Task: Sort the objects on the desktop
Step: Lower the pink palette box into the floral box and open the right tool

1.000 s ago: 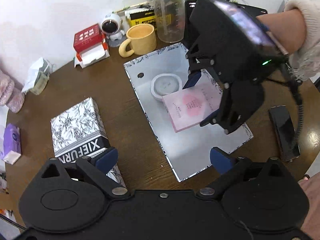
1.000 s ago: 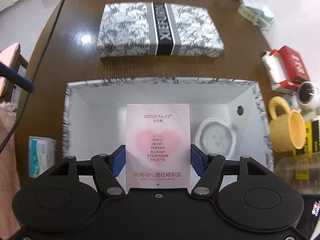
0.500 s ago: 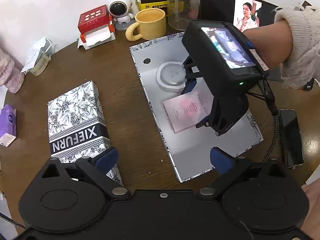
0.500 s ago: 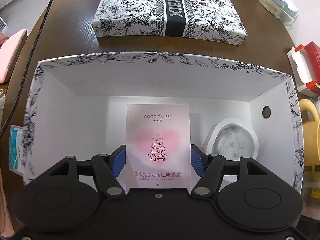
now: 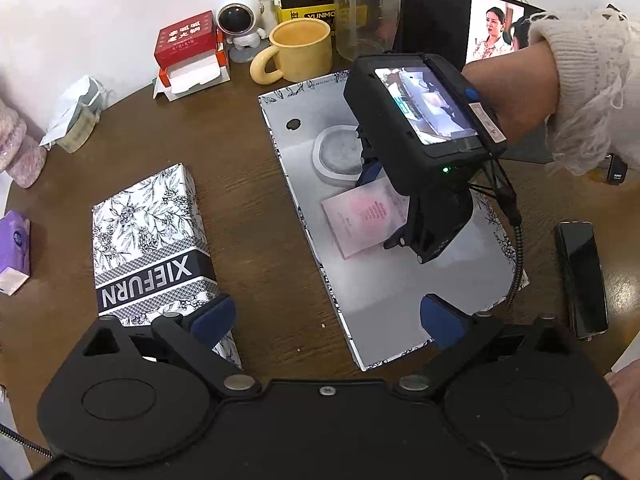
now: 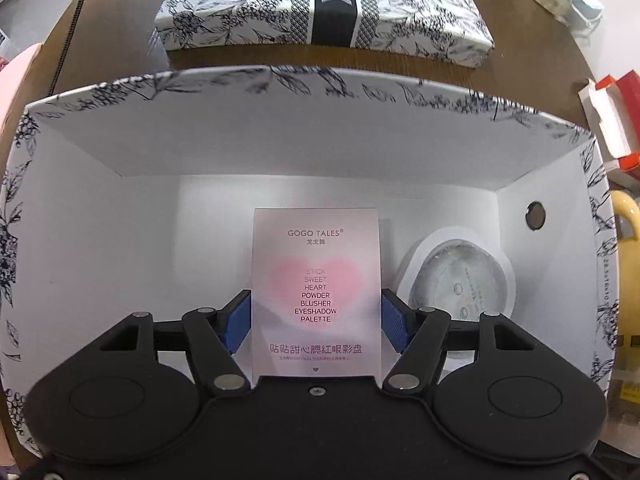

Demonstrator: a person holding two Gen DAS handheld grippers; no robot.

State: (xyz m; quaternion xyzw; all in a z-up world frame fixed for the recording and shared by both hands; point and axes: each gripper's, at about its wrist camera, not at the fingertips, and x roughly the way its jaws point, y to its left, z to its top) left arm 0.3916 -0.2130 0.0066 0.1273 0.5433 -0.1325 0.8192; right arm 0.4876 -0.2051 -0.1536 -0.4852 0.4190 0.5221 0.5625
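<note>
My right gripper (image 6: pixel 316 316) is shut on a pink eyeshadow palette box (image 6: pixel 316 280), low inside the open white floral-edged box (image 6: pixel 280 152). The left wrist view shows the same palette box (image 5: pixel 360 220) flat near the floor of the open box (image 5: pixel 384 292), under the right gripper (image 5: pixel 380 208). A round white container (image 6: pixel 456 276) lies in the box just right of the palette. My left gripper (image 5: pixel 326 316) is open and holds nothing, above the table at the box's near corner. The floral lid (image 5: pixel 148 240) marked XIEFURN lies left of the box.
At the table's back stand a yellow mug (image 5: pixel 300 52), a red card box (image 5: pixel 188 52), an astronaut figure (image 5: pixel 240 20), a clear jug (image 5: pixel 364 4) and a tablet (image 5: pixel 460 20). A black phone (image 5: pixel 582 276) lies right of the box. A purple tissue pack (image 5: pixel 14 248) sits far left.
The right gripper has lowered the palette box from above the open box to deep inside it, beside the round container. The left gripper has stayed open and moved little.
</note>
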